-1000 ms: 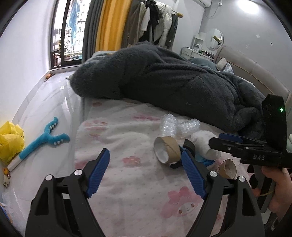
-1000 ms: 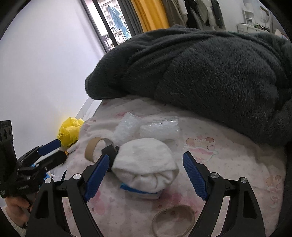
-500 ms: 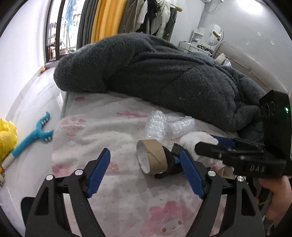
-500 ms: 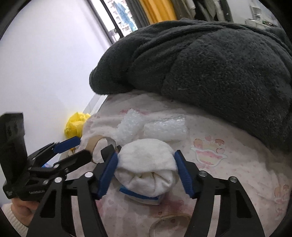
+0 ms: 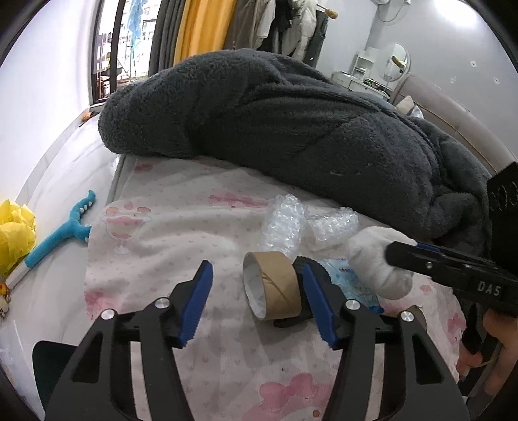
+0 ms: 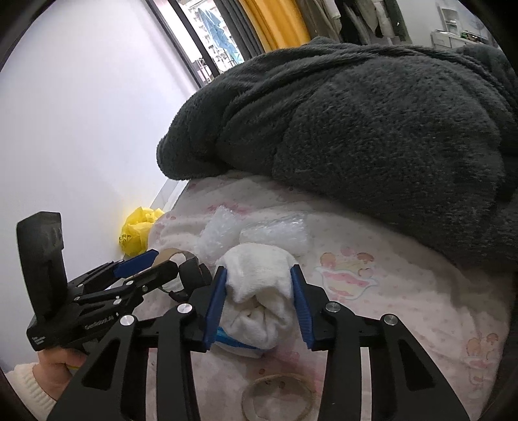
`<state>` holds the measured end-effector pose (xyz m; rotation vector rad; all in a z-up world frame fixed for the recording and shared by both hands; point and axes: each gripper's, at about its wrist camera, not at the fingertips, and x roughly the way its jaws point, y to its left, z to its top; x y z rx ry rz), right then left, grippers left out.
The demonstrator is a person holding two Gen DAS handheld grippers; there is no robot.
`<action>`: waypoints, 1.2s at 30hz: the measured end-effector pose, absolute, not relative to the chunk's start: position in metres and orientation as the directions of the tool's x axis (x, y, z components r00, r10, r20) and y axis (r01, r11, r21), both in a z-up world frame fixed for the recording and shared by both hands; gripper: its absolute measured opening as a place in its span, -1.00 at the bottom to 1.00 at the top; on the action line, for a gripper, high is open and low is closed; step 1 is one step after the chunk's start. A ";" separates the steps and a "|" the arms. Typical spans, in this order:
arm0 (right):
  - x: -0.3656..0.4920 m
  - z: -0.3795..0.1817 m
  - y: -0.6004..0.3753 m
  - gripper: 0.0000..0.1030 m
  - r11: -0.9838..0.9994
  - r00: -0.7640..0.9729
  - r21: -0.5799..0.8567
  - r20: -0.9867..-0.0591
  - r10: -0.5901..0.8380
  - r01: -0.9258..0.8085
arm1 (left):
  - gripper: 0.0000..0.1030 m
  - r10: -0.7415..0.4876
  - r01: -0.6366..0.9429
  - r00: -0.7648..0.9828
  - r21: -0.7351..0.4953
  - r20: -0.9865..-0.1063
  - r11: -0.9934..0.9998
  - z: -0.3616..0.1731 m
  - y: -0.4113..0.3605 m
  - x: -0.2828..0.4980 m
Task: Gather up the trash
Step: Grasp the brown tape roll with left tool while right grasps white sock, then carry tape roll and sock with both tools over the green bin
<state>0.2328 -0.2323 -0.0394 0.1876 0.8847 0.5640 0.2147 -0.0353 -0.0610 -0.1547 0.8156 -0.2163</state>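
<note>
On the bed [image 5: 155, 246], the blanket [image 5: 291, 136] is heaped across the far side, and two wads of bubble wrap [image 5: 285, 223] lie side by side just before it. Nearer the bed's near edge, a cardboard tape roll [image 5: 275, 288] lies left of a cloth bundle [image 6: 255, 291], with a flat packet [image 5: 353, 285] under the bundle. A twine ring [image 6: 278, 398] lies nearest the near edge, and beyond the bed's left edge a bag [image 6: 139, 230] and a long-handled tool [image 5: 58, 236] lie on the floor.

Both my views are evenly lit and sharp, with no motion blur. Daylight comes through the window [image 5: 129, 48], and a ceiling light [image 5: 453, 14] glares at top right. The fisheye bends the edges into black corners; shadows under my fingers [image 5: 194, 298] are soft.
</note>
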 end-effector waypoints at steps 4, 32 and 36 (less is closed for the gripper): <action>0.230 -0.035 -0.242 -0.22 0.836 0.509 0.391 -0.666 0.545 -0.385 | 0.07 -0.229 0.093 0.677 -0.227 -0.699 0.969 -0.061 -0.035 0.216; 0.214 -0.018 -0.254 -0.22 0.827 0.534 0.400 -0.633 0.561 -0.394 | -0.56 -0.093 0.087 0.729 -0.043 -0.678 0.995 -0.053 -0.050 0.201; 0.212 -0.018 -0.242 -0.22 0.820 0.527 0.401 -0.630 0.570 -0.408 | -0.56 -0.096 0.101 0.728 -0.033 -0.679 0.994 -0.049 -0.042 0.192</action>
